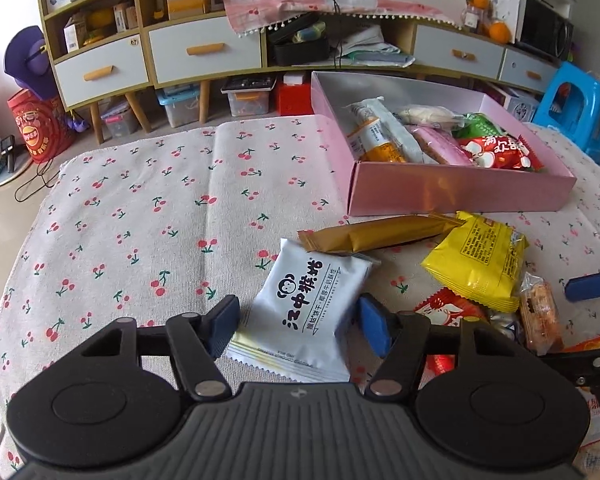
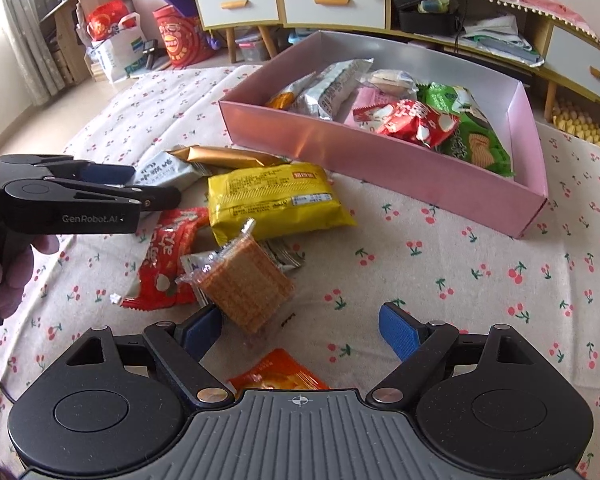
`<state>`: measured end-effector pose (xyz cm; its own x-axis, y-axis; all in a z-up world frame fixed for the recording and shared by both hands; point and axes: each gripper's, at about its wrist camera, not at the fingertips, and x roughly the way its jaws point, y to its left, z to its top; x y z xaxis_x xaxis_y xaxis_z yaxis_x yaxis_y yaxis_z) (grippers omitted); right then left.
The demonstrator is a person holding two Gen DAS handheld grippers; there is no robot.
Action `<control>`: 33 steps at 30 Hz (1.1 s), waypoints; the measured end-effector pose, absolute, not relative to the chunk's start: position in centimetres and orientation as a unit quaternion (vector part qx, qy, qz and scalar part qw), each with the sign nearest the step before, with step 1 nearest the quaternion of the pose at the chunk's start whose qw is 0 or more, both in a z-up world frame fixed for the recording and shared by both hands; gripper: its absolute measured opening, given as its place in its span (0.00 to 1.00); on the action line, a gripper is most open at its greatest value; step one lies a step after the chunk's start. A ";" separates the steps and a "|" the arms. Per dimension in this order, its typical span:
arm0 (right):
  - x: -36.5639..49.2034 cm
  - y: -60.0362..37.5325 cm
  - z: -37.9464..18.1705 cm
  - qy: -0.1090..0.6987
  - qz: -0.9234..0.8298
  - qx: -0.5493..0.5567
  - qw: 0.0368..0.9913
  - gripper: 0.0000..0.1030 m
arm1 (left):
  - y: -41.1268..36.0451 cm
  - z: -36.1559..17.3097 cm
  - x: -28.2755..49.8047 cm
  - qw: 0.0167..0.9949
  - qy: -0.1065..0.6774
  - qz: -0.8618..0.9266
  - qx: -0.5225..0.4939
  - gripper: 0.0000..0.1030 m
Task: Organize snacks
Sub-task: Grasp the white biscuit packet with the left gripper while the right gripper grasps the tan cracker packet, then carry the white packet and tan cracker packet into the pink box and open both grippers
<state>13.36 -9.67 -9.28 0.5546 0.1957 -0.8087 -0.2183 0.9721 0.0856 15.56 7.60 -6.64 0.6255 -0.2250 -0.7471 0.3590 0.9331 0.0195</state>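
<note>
Left gripper (image 1: 300, 326) is set around the white packet (image 1: 306, 312), one blue pad on each side. The right pad is touching the packet edge; at the left pad a thin gap seems to remain, so a firm clamp cannot be confirmed. No earlier frame is given to compare.

Right gripper (image 2: 300, 334) is spread wide, nothing clamped. The clear-wrapped cracker pack (image 2: 242, 286) is lying just beside its left pad, with part of it between the jaws. An orange packet (image 2: 278, 374) is seen directly under the gripper body.

The snack pile is located on the cherry-print cloth (image 1: 140, 220), in front of the pink box (image 1: 452, 194). In the pile: a gold bar (image 1: 380, 234) lying just beside the box wall, a yellow pack (image 1: 478, 262) next to it, a red packet (image 2: 166, 258) partly under the cracker pack.

The box is already loaded with several snacks: a red bag (image 2: 410, 120), a green bag (image 2: 470, 132), a silver pack (image 2: 332, 88) and others behind. The left half of the box is bare.

In the right wrist view, the left gripper's handle is gripped by a hand (image 2: 4, 276) at the frame's left edge.
</note>
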 end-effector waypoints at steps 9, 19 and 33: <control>13.2 -9.0 -8.5 0.431 0.145 -0.015 0.891 0.73 | 7.5 -6.3 15.8 0.890 0.424 -0.150 0.080 0.53; 13.9 -9.5 -8.3 0.438 0.154 0.020 0.885 0.50 | 7.6 -5.7 15.7 0.882 0.447 -0.137 0.065 0.52; 14.5 -12.1 -7.4 0.448 0.118 0.105 0.880 0.49 | 9.5 -4.5 15.8 0.872 0.474 -0.121 -0.014 0.51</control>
